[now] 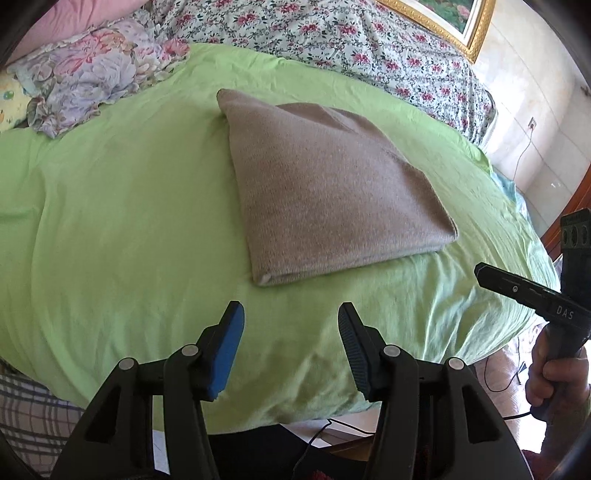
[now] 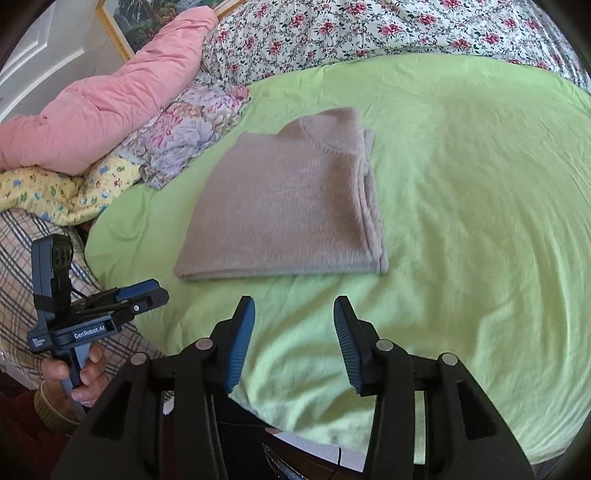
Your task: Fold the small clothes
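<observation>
A taupe knit sweater (image 1: 332, 192) lies folded into a flat rectangle on the green sheet (image 1: 122, 229) of a bed. My left gripper (image 1: 291, 308) hovers over the sheet just short of the sweater's near edge, open, with nothing between its blue pads. In the right wrist view the same sweater (image 2: 288, 206) shows its collar at the far end. My right gripper (image 2: 293, 301) is also open and empty, just short of the near fold. A hand holds the left gripper (image 2: 155, 291) low at the left, beside the bed.
A floral quilt (image 2: 369, 26) covers the bed's far side. A pink duvet (image 2: 110, 96), a flowered cloth (image 2: 192, 125) and a yellow printed cloth (image 2: 55, 192) pile up to the left. Plaid fabric (image 2: 18, 280) hangs at the bed's near left edge. A framed picture (image 1: 461, 22) leans on the wall.
</observation>
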`<state>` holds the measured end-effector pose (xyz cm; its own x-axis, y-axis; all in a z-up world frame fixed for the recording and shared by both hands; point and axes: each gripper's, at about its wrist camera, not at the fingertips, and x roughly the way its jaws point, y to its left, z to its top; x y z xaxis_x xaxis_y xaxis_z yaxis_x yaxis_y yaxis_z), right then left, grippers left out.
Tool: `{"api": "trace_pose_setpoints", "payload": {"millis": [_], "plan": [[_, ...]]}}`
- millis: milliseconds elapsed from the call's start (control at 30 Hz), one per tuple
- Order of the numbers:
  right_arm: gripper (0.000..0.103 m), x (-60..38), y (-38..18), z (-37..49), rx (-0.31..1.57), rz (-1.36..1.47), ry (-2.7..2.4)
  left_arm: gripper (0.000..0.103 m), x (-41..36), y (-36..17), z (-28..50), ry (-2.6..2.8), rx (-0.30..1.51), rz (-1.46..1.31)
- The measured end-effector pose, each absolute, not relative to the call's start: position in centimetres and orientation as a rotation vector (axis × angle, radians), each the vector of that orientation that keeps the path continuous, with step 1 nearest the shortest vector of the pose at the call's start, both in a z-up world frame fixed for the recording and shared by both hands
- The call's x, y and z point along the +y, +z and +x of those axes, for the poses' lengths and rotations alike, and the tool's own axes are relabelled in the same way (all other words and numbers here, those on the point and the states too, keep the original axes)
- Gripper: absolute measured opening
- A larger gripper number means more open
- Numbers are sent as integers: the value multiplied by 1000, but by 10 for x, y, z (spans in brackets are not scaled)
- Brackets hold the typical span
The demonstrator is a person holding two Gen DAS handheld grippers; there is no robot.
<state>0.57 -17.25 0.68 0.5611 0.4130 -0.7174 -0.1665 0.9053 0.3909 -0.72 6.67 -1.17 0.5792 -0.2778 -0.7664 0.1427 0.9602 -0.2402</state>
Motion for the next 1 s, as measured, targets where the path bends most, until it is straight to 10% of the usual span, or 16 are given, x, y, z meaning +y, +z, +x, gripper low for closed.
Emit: {"api": "trace_pose_setpoints", "payload": {"millis": [233, 567, 1000], "plan": [[46, -169, 5, 1, 926, 283, 339, 66, 67, -8, -11, -229, 917, -139], [78, -160, 5, -9, 930, 223, 346, 81, 72, -9, -16, -132, 932, -61], [80, -150, 9, -6, 923, 156, 369, 82, 76, 0, 1, -35, 940, 15]]}}
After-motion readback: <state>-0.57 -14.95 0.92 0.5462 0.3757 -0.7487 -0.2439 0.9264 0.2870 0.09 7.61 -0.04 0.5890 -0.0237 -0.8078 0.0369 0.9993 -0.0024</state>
